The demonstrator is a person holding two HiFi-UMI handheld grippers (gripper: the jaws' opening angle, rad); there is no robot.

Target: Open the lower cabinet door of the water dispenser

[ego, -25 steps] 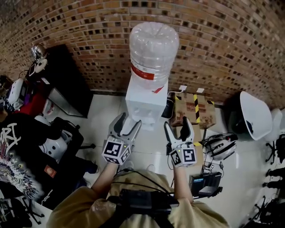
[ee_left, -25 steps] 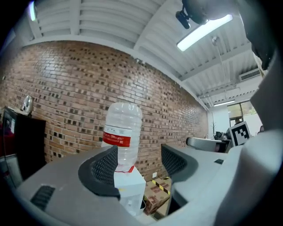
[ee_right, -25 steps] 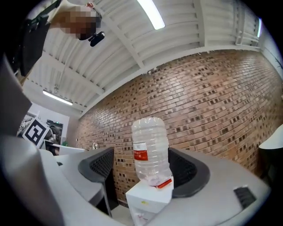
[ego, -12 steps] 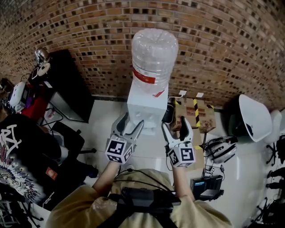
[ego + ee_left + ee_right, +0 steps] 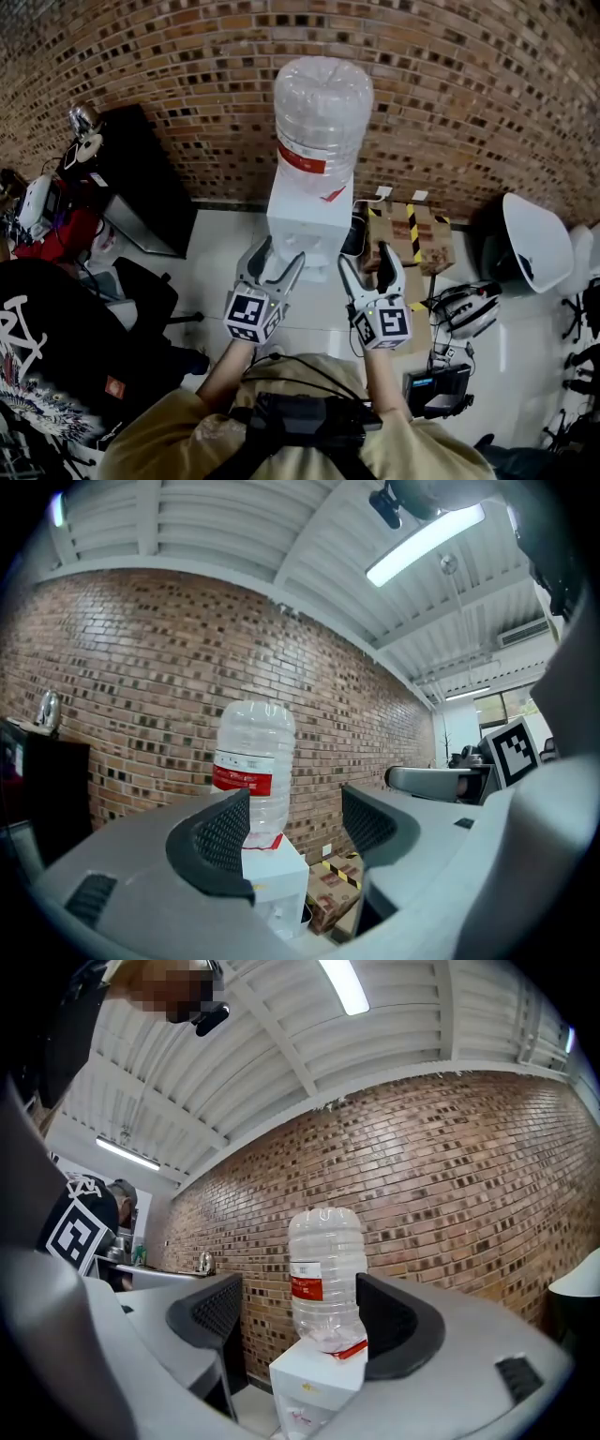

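A white water dispenser [image 5: 307, 217] stands against the brick wall, carrying a large clear bottle [image 5: 322, 122] with a red label. Its lower cabinet door is hidden from the head view by the dispenser's own top. My left gripper [image 5: 277, 257] is held open in front of the dispenser, a little left of it, nothing between its jaws. My right gripper [image 5: 369, 262] is open too, just right of the dispenser. Both gripper views show the dispenser [image 5: 270, 878] [image 5: 319, 1377] some way ahead, framed between the jaws, with the bottle [image 5: 251, 761] [image 5: 325, 1274] on top.
A cardboard box with yellow-black tape [image 5: 409, 234] sits on the floor right of the dispenser. A black cabinet [image 5: 141, 178] stands to the left along the wall. A white chair [image 5: 536, 239] is at the right; cables and devices [image 5: 441, 375] lie on the white floor.
Both grippers have stayed open and nearly still in front of the dispenser. The view has shifted slightly, and the person in dark clothing at left has moved lower in frame.
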